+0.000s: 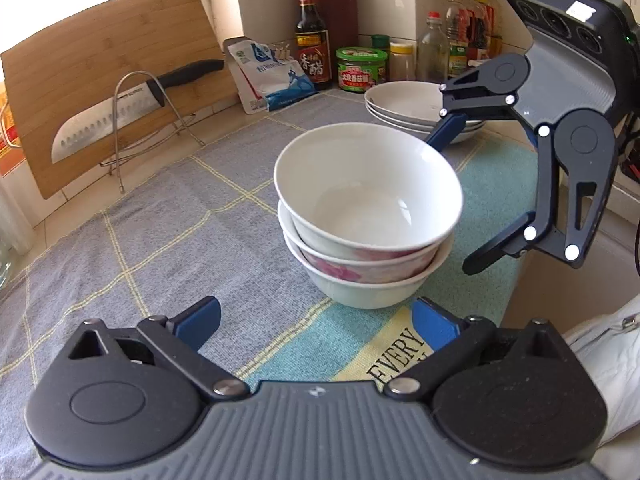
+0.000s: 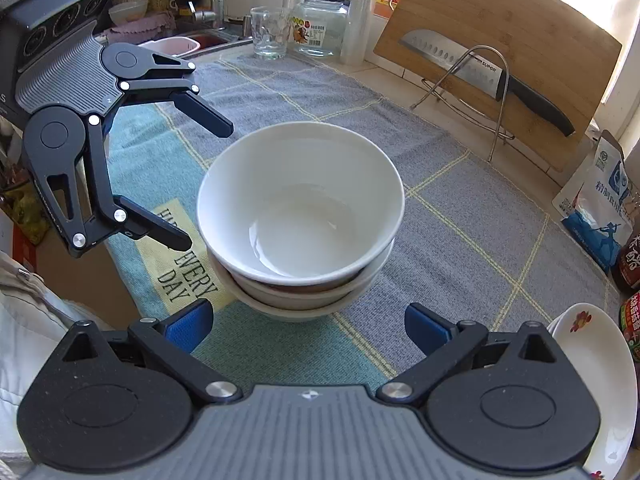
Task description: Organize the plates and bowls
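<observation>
Three white bowls (image 1: 366,216) stand nested in one stack on the grey checked towel (image 1: 168,216), directly in front of both tongs and between them. The left gripper (image 1: 316,320) has its jaws spread wide, with nothing between them; its blue pads (image 1: 204,318) are just short of the lowest bowl and do not touch it. The right gripper (image 2: 308,322) is spread wide too and empty, just short of the stack from the opposite side.

I judge the step is to take the stack, or its top bowl, and put it with the stack of plates (image 1: 404,110) that lies behind the bowls, near the right gripper's far finger. To do it well, I would close one jaw over the rim wall, not on the round belly, and lift straight up, because nested bowls can slide or tilt.

Past the left tongs' left finger the towel is free up to the knife rack (image 1: 132,120) and cutting board (image 1: 108,68). Behind the plates, bottles (image 1: 468,36) stand close. The counter edge (image 1: 532,280) runs just beside the right tongs, so there is little room there.
</observation>
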